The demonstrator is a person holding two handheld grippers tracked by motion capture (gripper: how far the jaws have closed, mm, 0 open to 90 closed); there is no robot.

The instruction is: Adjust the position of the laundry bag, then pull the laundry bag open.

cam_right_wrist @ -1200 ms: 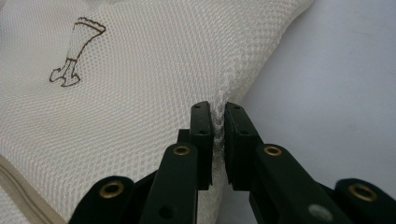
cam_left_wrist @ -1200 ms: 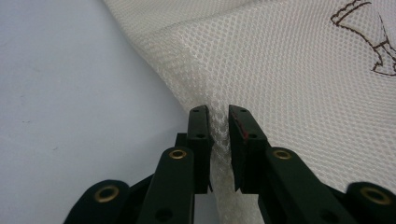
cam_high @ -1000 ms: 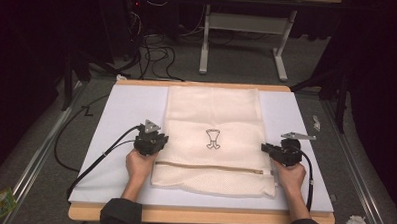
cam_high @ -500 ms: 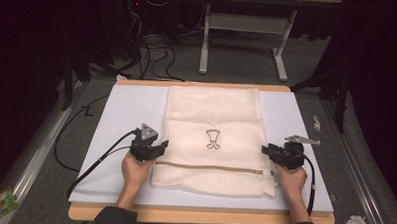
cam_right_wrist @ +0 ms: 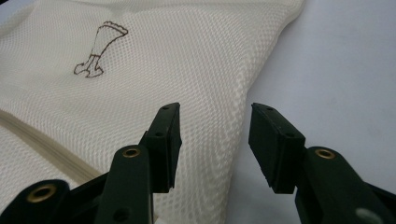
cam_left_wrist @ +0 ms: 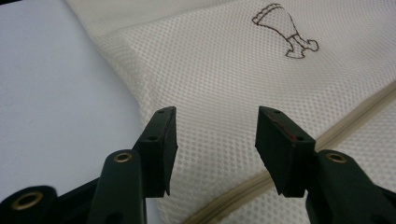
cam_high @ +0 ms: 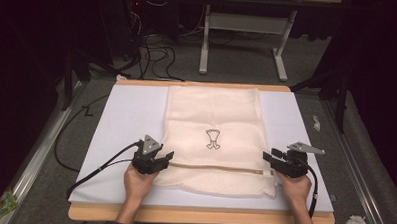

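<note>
The left gripper [cam_high: 169, 156] stands in the lower left of the high view, jaws wide apart and holding nothing, at the left edge of the mesh bag [cam_high: 213, 122]. The right gripper [cam_high: 266, 157], lower right, is also wide open and empty, at the bag's right edge. The bag lies flat in the middle of the white board [cam_high: 126, 114], its zipper [cam_high: 214, 167] running between both grippers.

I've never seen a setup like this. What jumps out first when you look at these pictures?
A cream mesh laundry bag lies flat in the middle of the pale table, with a small brown embroidered emblem at its centre and a beige zipper running across near the person's side. At each end of that zipper a hand holds a black tool: the left tool and the right tool, both with jaws open over the bag's side edges.
</note>
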